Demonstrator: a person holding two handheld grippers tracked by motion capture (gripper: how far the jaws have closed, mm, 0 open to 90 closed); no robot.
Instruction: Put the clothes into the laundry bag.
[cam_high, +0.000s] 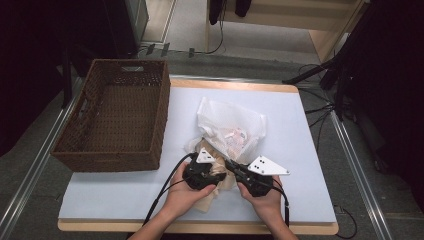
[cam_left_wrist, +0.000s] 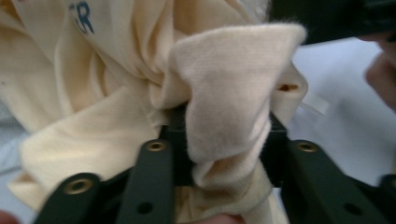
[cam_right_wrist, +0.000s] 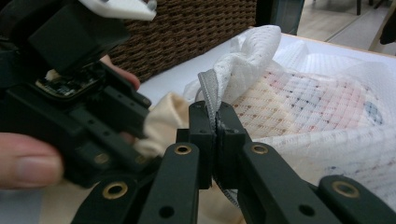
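High view: white mesh laundry bag (cam_high: 231, 127) mid-counter (cam_high: 310, 165), beside wicker basket (cam_high: 120, 115); both tools at its near edge.
Left gripper view: left tool (cam_left_wrist: 224, 154) clenched on cream garment (cam_left_wrist: 229, 93).
Right gripper view: right tool (cam_right_wrist: 215, 135) pinching bag's grey edge (cam_right_wrist: 208, 93); risk, I judge: thin hem slipping out if the garment drags.

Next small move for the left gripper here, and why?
Probably push the cream cloth forward into the white mesh bag. The right gripper is shut on the bag's grey edge, holding it up, and the left gripper has a bunch of cloth between its jaws right beside that edge.
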